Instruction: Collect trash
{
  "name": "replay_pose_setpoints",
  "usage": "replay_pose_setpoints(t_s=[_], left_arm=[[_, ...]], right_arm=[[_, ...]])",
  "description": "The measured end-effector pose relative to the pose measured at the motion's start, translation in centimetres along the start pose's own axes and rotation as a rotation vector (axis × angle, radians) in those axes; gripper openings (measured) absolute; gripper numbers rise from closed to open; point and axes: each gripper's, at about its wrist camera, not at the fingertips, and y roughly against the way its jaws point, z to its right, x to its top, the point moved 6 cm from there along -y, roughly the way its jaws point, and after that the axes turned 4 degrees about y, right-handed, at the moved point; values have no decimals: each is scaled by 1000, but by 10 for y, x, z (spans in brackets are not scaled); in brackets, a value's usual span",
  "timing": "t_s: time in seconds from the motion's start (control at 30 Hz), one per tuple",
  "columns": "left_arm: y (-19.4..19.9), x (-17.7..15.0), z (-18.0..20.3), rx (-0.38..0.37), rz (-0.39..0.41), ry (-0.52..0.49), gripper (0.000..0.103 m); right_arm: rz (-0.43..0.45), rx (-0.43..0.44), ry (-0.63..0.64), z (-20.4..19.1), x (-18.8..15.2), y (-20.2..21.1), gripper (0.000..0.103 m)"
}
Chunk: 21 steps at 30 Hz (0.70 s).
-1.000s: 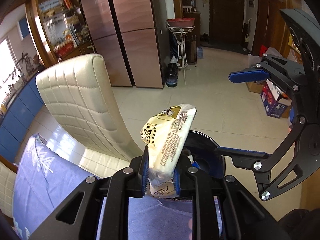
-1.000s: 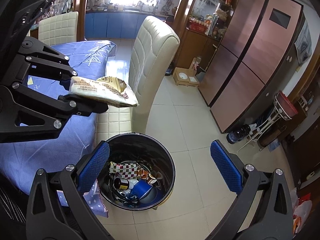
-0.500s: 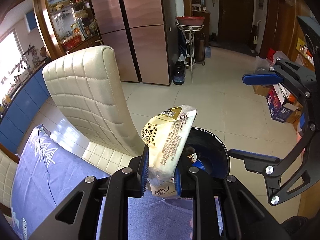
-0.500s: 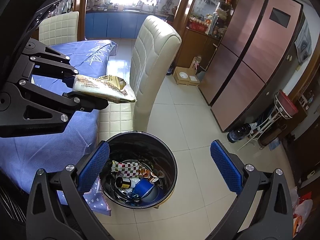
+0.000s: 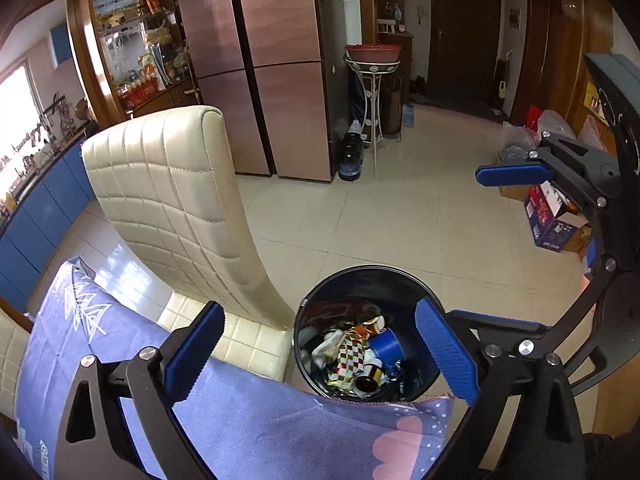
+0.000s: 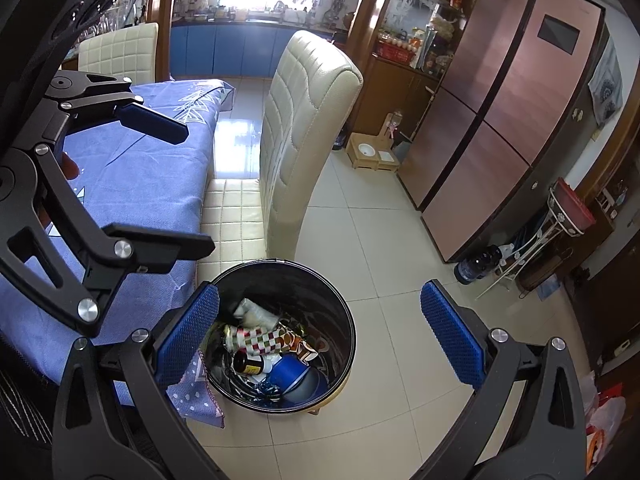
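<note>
Both grippers are hanging over the bin [image 6: 280,332], jaws spread wide and holding nothing. The left gripper [image 5: 320,352] is sitting above the table edge with the bin mouth showing between its jaws; the right gripper [image 6: 320,344] is framing the same bin from the floor side. Trash [image 6: 268,344] is lying heaped in the bin's bottom, a checked wrapper with its long axis running across the right jaws. No loose trash is showing on the blue-clothed table [image 6: 132,184], so the next piece is likely lying behind the cameras, nearer the left. Bin is standing on tiled floor beside a cream chair [image 5: 180,208], fridge [image 6: 500,120] beyond.
</note>
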Motion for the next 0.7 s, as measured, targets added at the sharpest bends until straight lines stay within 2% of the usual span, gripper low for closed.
replay_pose_setpoints(t_s=[0.2, 0.7], left_arm=[[1, -1, 1, 42, 8, -30, 94], [7, 0, -1, 45, 11, -22, 94]], right_arm=[[2, 0, 1, -1, -1, 1, 100], [0, 0, 7, -4, 0, 2, 100]])
